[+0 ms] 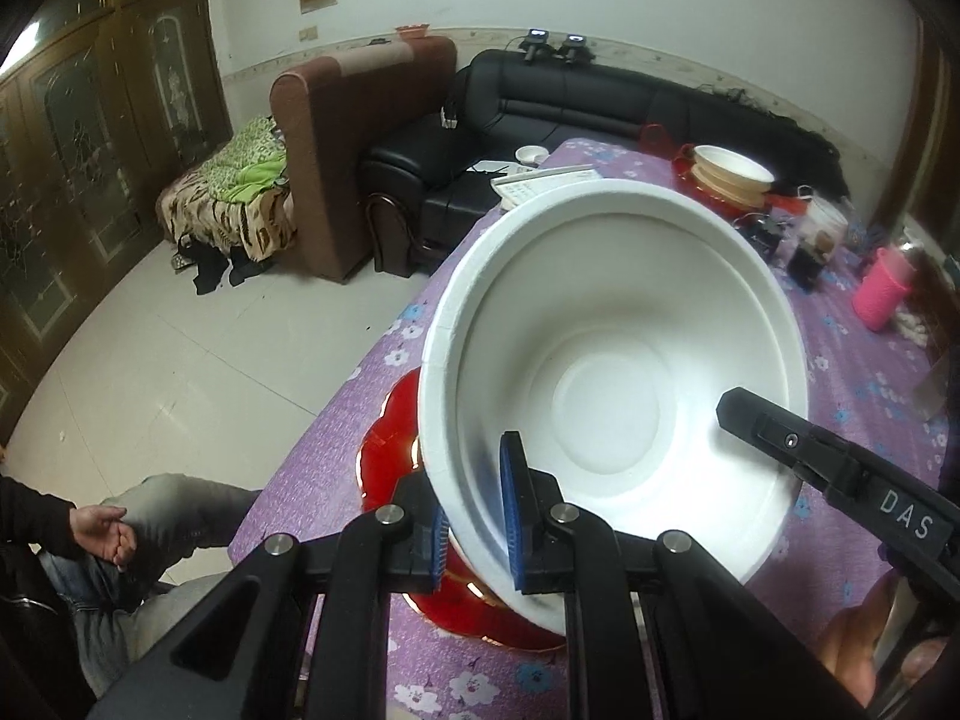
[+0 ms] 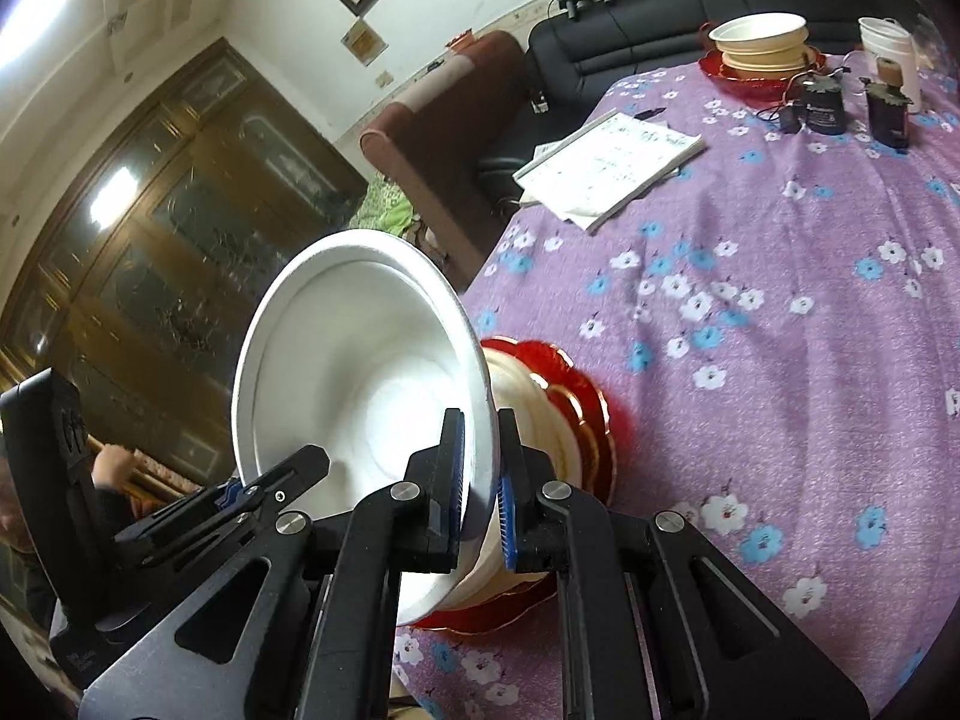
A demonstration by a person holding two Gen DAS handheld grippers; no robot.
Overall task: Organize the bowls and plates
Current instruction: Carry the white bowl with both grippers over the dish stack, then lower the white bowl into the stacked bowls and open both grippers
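The left gripper [image 1: 477, 531] is clamped on the near rim of the white bowl [image 1: 618, 372], one blue pad inside the wall and one outside. At the bowl's other side the right gripper [image 2: 480, 495] pinches the rim the same way, so both tongs are shut on the one bowl. It hangs tilted, mouth toward the cameras, just above a red plate [image 2: 588, 414] near the table [image 2: 750, 300] edge, with a cream bowl [image 2: 528, 396] stacked on that plate under it. The bowl looks like foam or pulp: very light, fairly stiff but easily dented, with a matte, grippy surface. The thick rolled rim is the sensible place to hold; a hard squeeze there could crush or crack it, and the thin wall would flex. Farther right on the table, a second stack [image 2: 759, 45] of bowls sits on another red plate.
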